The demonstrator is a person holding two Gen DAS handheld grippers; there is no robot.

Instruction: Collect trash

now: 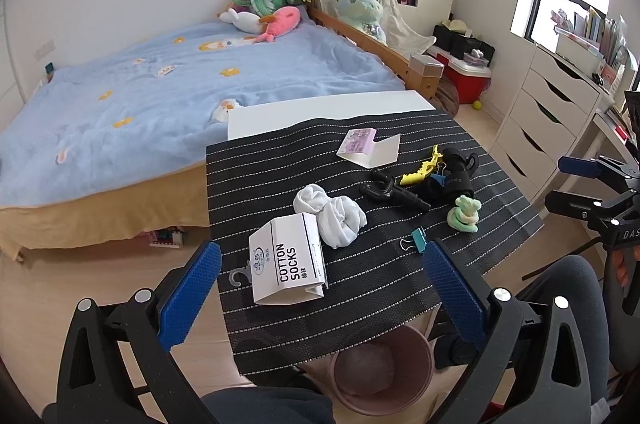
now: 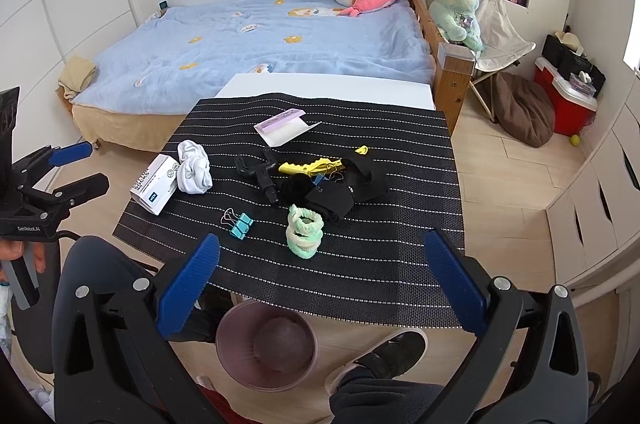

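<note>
A white "COTTON SOCKS" paper sleeve (image 1: 286, 264) (image 2: 156, 188) lies at the near left of the black striped mat (image 1: 372, 308) (image 2: 380, 264), touching a bundle of white socks (image 1: 330, 220) (image 2: 194, 170). A purple-and-white card wrapper (image 1: 368, 144) (image 2: 286, 128) sits farther back. A pink bin (image 1: 382, 368) (image 2: 266, 344) stands on the floor under the mat's near edge. My left gripper (image 1: 322, 288) (image 2: 86, 168) hovers open just in front of the sleeve, holding nothing. My right gripper (image 2: 324, 280) (image 1: 560, 184) hangs open over the mat's near edge.
On the mat lie teal binder clips (image 2: 240, 226), green scrunchies (image 2: 304, 236), a yellow clip (image 2: 310, 166), a black holder (image 2: 260, 172) and black fabric (image 2: 340, 196). A blue bed (image 1: 160, 96) is behind, white drawers (image 1: 552, 120) right. The person's knees and shoe (image 2: 384, 352) flank the bin.
</note>
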